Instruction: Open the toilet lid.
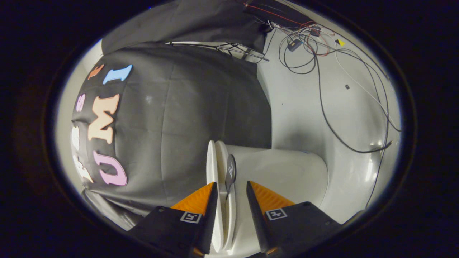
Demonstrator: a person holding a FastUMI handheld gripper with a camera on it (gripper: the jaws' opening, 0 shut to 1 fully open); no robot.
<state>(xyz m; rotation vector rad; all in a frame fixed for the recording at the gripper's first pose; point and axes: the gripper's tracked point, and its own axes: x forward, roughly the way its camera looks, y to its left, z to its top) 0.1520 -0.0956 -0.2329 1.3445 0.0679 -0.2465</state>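
Note:
The view is rolled sideways. A white toilet (283,172) lies just ahead of my fingers, with its lid (211,161) and seat (223,154) showing edge-on as two thin white slabs close together. A small dark round tab (230,169) sticks out at their rim. My gripper (231,182) is open, and its orange fingers straddle the two slabs and the tab. The left finger (200,199) lies close against the lid's outer face. A narrow gap shows between the right finger (263,199) and the seat side.
Black cloth (200,107) hangs beyond the lid side of the toilet. A white surface (304,107) runs past the toilet body, with loose black, red and white cables (315,53) and a small dark box (294,44) at its far end.

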